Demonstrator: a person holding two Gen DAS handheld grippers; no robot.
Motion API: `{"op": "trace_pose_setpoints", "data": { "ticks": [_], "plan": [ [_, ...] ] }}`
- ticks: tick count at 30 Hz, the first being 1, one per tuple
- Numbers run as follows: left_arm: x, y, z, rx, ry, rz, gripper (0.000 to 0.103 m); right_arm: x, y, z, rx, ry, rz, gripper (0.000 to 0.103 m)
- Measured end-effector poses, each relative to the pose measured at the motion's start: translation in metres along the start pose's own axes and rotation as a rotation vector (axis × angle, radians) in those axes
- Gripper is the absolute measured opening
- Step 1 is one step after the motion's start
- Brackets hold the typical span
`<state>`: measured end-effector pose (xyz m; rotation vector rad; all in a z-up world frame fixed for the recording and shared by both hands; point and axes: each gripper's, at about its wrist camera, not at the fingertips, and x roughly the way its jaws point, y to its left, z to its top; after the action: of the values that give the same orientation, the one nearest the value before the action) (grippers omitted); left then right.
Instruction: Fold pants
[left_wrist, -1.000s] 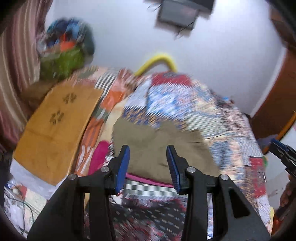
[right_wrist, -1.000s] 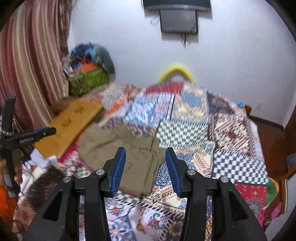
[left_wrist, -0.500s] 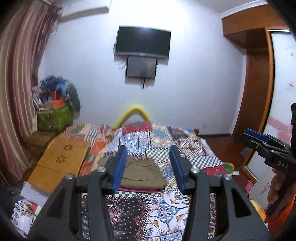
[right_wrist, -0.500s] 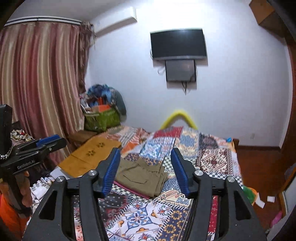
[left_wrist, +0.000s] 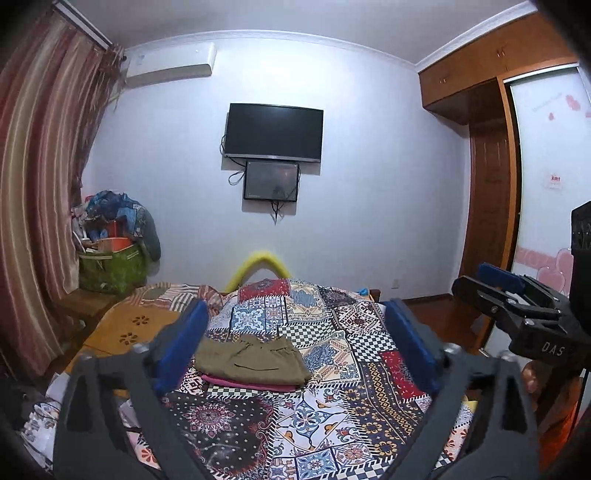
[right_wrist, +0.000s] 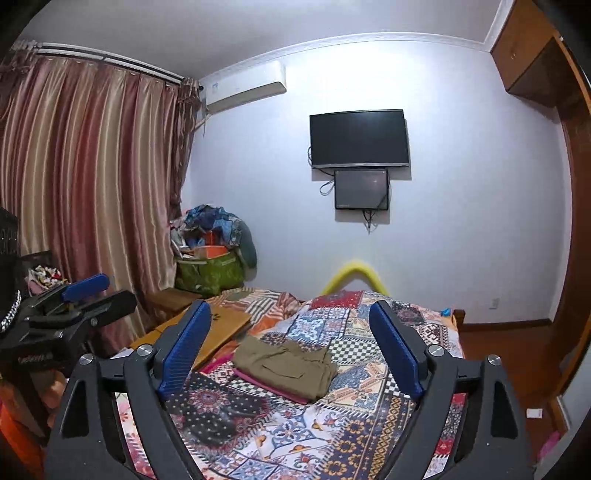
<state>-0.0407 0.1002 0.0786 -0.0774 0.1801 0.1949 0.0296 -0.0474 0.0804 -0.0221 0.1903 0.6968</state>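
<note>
The olive-green pants (left_wrist: 253, 360) lie folded into a compact rectangle on the patchwork bedspread (left_wrist: 332, 413), toward the bed's left edge and roughly midway along its length, resting on top of a folded pink garment (left_wrist: 243, 382) whose edge shows along the near side of the stack. Both grippers are raised well above the bed and back from it, level and pointing toward the far wall, touching nothing. The left gripper (left_wrist: 295, 347) has its blue-padded fingers (left_wrist: 183, 349) spread wide with only air between them (the pants appear between them but lie far beyond). The right gripper (right_wrist: 291, 350) is likewise wide apart and empty, framing the same stack in its own view. Each tool shows in the other's camera: the right gripper at the right edge of the left wrist view, the left one at the left edge of the right wrist view, so the two are held side by side, well apart. A wooden board (left_wrist: 125, 334) lies along the bed's left edge beside the stack. A television (right_wrist: 359, 138) hangs on the far wall.
</note>
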Motion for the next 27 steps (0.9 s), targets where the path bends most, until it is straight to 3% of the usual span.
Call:
{"op": "trace_pose_setpoints", "data": {
  "ticks": [3,13,27],
  "plan": [
    [-0.008,-0.001,-0.004,-0.015,-0.005,0.003,0.103,-0.004,0.004,-0.003,0.003,-0.014,-0.010,0.103],
    [-0.013,-0.004,-0.010,0.002,-0.017,0.051,0.103,-0.013,0.008,-0.009,0.000,-0.021,-0.043,0.103],
    [-0.015,-0.002,-0.013,-0.001,-0.023,0.054,0.103,-0.021,0.004,-0.018,0.018,-0.011,-0.047,0.103]
  ]
}}
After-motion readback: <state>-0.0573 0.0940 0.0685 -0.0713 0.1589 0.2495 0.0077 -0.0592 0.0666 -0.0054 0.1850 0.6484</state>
